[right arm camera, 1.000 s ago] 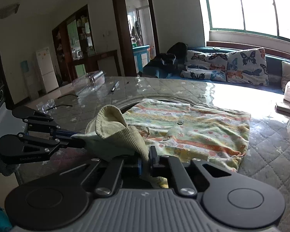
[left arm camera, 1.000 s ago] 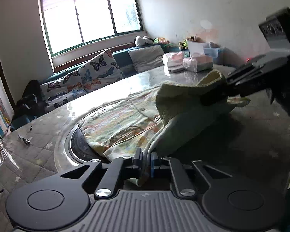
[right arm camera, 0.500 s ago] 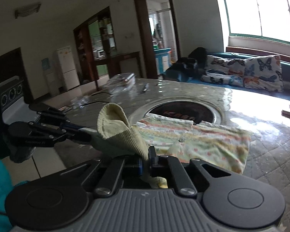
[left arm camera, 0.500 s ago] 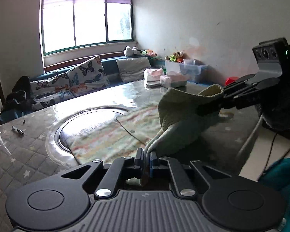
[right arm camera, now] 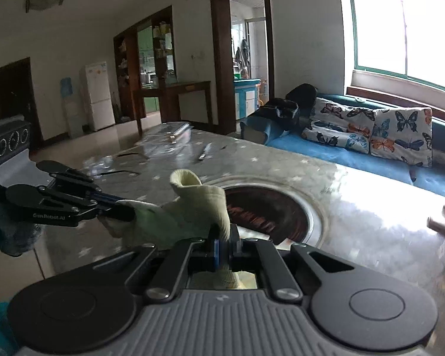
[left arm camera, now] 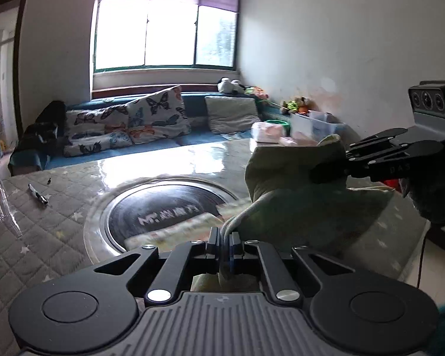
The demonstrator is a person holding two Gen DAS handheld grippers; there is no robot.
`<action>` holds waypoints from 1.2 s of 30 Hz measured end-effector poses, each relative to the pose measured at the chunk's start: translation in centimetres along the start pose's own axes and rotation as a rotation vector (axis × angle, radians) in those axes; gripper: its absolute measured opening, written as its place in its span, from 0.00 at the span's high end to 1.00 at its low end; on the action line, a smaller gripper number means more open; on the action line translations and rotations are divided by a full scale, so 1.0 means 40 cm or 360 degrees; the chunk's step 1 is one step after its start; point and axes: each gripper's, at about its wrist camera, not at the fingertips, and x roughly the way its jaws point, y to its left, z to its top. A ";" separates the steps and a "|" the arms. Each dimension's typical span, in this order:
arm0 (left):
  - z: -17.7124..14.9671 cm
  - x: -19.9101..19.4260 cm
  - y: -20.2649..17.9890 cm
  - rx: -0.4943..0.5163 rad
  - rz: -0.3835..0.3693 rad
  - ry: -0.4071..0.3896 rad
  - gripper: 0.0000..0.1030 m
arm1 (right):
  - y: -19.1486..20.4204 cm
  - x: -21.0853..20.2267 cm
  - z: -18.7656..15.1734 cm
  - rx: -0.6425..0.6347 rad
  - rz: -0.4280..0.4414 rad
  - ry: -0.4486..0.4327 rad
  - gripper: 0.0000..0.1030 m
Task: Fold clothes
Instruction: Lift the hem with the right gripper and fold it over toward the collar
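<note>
**Garment lifted by two corners, ready to fold**

The desk (left arm camera: pixel 59 237), covered in a grey quilted cloth with a round dark inset (left arm camera: pixel 163 210) at its centre, fills most of both views. Hanging above its near edge is the pale green garment (left arm camera: pixel 296 201), its patterned side trailing down onto the inset. The left gripper (left arm camera: pixel 222 246) is pressed together on one edge of the fabric, and the right gripper (right arm camera: pixel 224 243) pinches the other edge; each shows in the other's view, clamped on the cloth. A small pen-like object (left arm camera: pixel 38 193) lies well apart on the desk's far side. To do this step well, I judge both hands should keep level with each other and the fabric taut between them, so the hem hangs straight, then lay it down evenly without dragging it into a crease
</note>
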 end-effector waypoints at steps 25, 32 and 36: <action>0.003 0.347 0.223 -0.0343 0.0183 0.0381 0.79 | -0.200 0.258 -0.089 0.0247 -0.0285 0.0201 0.83; 0.019 0.355 0.256 -0.0394 0.0337 0.0403 0.66 | -0.249 0.218 -0.180 0.0388 -0.0422 0.0254 0.80; 0.029 0.345 0.259 -0.0389 0.0436 0.0387 0.67 | -0.259 0.203 -0.173 0.0393 -0.0494 0.0192 0.64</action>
